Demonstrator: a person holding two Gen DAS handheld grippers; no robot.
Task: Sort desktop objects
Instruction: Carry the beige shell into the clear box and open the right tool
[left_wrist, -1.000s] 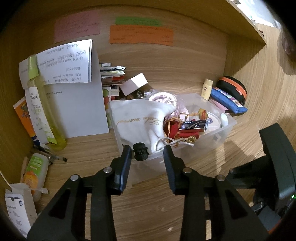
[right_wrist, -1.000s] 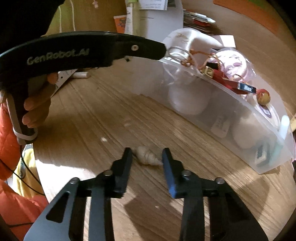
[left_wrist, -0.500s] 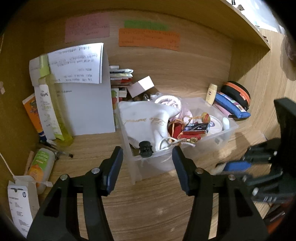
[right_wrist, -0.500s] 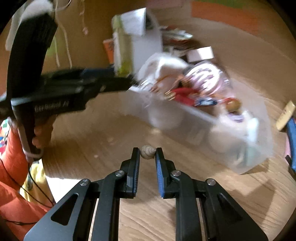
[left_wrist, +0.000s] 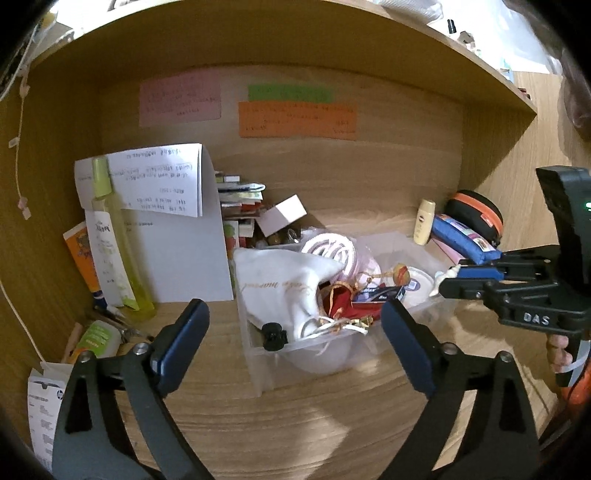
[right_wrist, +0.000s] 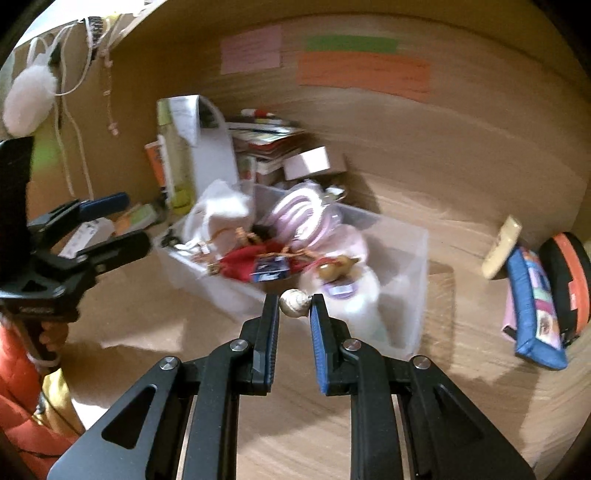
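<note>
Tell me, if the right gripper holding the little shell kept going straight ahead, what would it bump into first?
Probably the clear plastic box. The right gripper, shut on the shell, points at the box's near wall and the white round tub inside; depth is hard to judge in this blurred view.

- Our left gripper (left_wrist: 291, 325): black angular arms, silver screws, dark blue finger pads.
- Our right gripper (right_wrist: 294, 314): matching black frame, blue pads.
- Our orange quilted sleeve (right_wrist: 16, 373).
</note>
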